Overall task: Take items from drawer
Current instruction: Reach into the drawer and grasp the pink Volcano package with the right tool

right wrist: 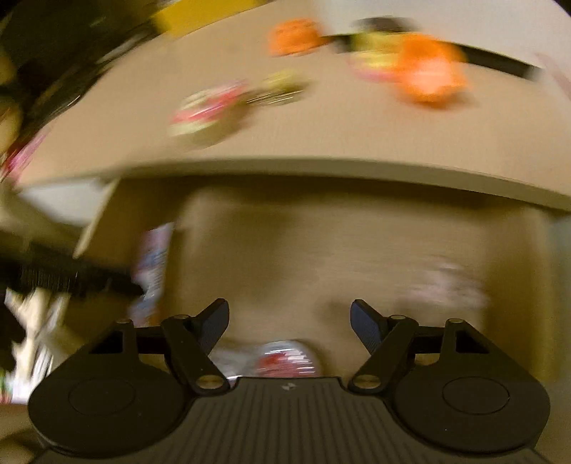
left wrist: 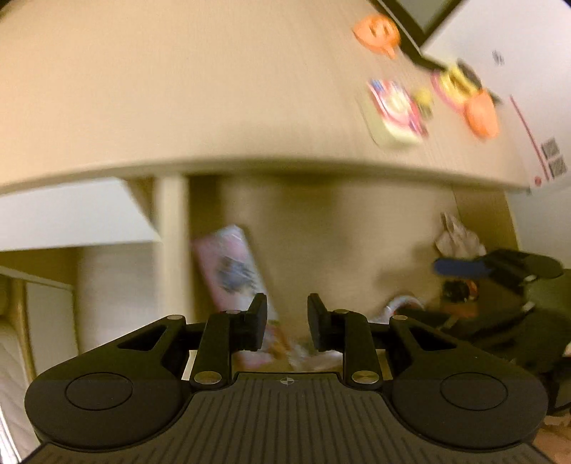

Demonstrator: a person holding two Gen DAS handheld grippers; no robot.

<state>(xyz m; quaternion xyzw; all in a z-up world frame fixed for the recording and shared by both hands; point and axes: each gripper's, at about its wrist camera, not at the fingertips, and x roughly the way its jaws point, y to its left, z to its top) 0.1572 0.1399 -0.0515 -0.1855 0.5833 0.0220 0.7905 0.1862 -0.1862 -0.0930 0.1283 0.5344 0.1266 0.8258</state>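
The drawer (left wrist: 321, 228) stands pulled out under the tabletop, and both views are blurred. A pink printed packet (left wrist: 232, 271) lies at its left side, with a crumpled white wrapper (left wrist: 456, 235) at the right. My left gripper (left wrist: 287, 321) hovers over the drawer's near part, open by a narrow gap with nothing in it. My right gripper (right wrist: 289, 317) is wide open and empty above the drawer floor (right wrist: 303, 257). A red-and-white packet (right wrist: 285, 357) lies just below its fingers. A pale wrapper (right wrist: 446, 285) sits to the right and a tall packet (right wrist: 153, 264) to the left.
On the beige tabletop (left wrist: 178, 89) lie two orange toys (left wrist: 376, 32) (left wrist: 481, 114), a colourful packet (left wrist: 396, 107) and a yellow-black item (left wrist: 456, 78). A white box with printed codes (left wrist: 546, 160) stands at the right. The table's front edge (right wrist: 321, 167) overhangs the drawer.
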